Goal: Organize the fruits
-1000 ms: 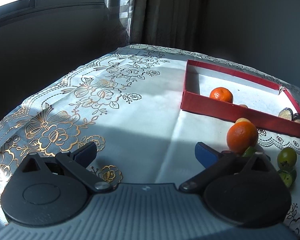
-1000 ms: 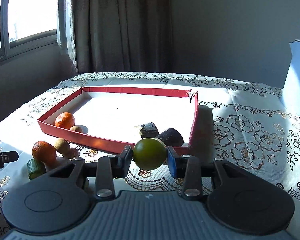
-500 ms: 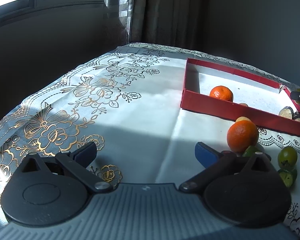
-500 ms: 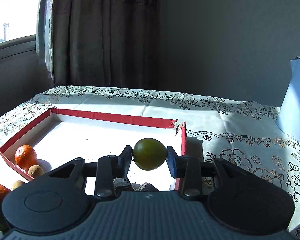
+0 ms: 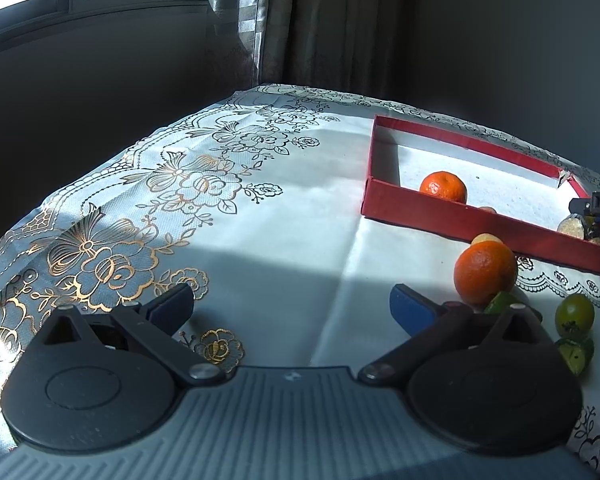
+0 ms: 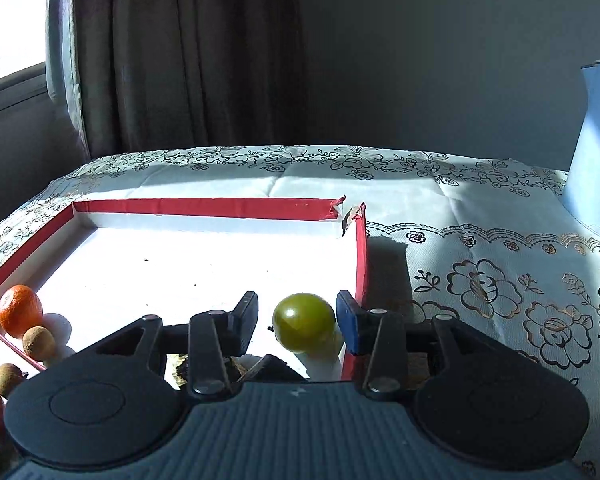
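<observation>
Letting go: right gripper [image 6: 297,316] jaws opening, green fruit [image 6: 304,322] now loose between them over the red tray [image 6: 204,206] near its right wall, delivery all but finished, left gripper [image 5: 288,306] spread and empty.

Left gripper [image 5: 292,306]: it is showing a grey ridged body with two big black round discs, one on each side.
Left fingers [image 5: 414,309]: black arms are ending in blue pads, and a shiny silver screw is sitting at each joint.
Right gripper [image 6: 297,316]: it is wearing the same grey ridged body and two black discs, with a tiny white star mark in the middle.
Right fingers [image 6: 350,322]: one pad is looking blue and the other is looking dark, and four silver screws are shining on the black arms.
</observation>
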Demonstrator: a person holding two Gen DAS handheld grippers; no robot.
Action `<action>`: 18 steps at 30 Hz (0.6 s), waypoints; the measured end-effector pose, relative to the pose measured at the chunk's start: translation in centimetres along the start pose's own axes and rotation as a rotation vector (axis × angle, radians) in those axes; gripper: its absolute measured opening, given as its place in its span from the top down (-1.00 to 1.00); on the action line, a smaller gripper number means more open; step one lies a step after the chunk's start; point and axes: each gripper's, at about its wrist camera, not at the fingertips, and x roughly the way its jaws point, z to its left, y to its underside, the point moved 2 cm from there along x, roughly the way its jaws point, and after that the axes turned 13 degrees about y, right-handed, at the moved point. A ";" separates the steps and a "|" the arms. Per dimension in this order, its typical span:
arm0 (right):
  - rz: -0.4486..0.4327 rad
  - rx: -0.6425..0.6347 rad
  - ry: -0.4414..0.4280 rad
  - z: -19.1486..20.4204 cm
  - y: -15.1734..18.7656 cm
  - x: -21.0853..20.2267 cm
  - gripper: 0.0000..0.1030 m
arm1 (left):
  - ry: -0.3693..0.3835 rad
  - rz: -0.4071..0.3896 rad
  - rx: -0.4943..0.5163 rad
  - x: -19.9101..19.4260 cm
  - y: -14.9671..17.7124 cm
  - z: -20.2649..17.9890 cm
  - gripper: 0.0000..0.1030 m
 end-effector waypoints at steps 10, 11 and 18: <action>-0.064 0.047 0.004 -3.2 1.5 -6.8 -0.55 | 0.004 -0.017 -0.002 -0.3 0.1 0.0 -1.00; -0.048 0.042 0.004 -3.8 2.2 -7.5 -0.55 | 0.007 -0.021 -0.002 -0.4 0.1 -0.1 -1.00; 0.092 -0.017 0.060 -5.6 6.9 -7.6 -0.67 | 0.033 -0.082 0.034 -1.3 0.2 -0.7 -1.00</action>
